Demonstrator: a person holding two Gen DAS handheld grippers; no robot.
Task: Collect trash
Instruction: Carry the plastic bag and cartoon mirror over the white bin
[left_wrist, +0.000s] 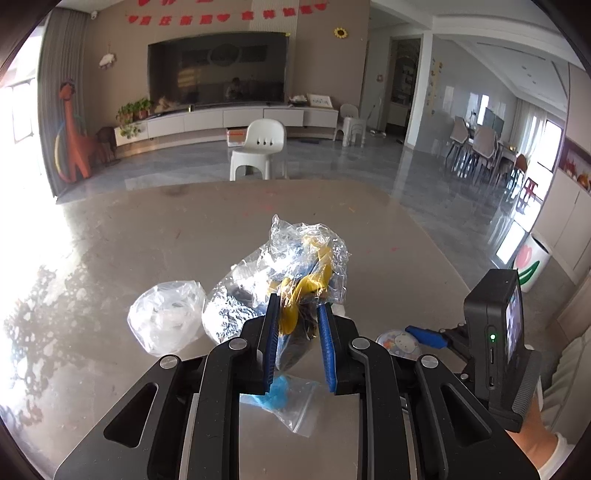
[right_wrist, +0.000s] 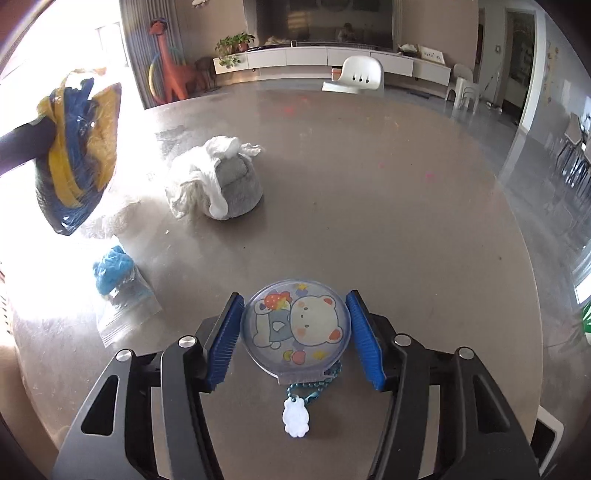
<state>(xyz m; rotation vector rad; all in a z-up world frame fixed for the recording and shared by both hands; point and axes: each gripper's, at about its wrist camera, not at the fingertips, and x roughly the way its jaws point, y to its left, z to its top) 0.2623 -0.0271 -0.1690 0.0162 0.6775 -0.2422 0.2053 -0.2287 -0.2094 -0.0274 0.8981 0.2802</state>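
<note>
My left gripper is shut on a crumpled clear plastic bag with yellow and blue scraps inside, held above the table. In the right wrist view that bag hangs at the far left. My right gripper has a pad against each side of a round clear disc printed with a bear, which lies flat on the table. A blue bead chain with a white charm trails from the disc. From the left wrist view the right gripper and the disc show at the right.
On the brown table lie a small zip bag with a blue wad, a grey cap draped in white tissue and a white plastic bag. A white chair stands beyond the far edge.
</note>
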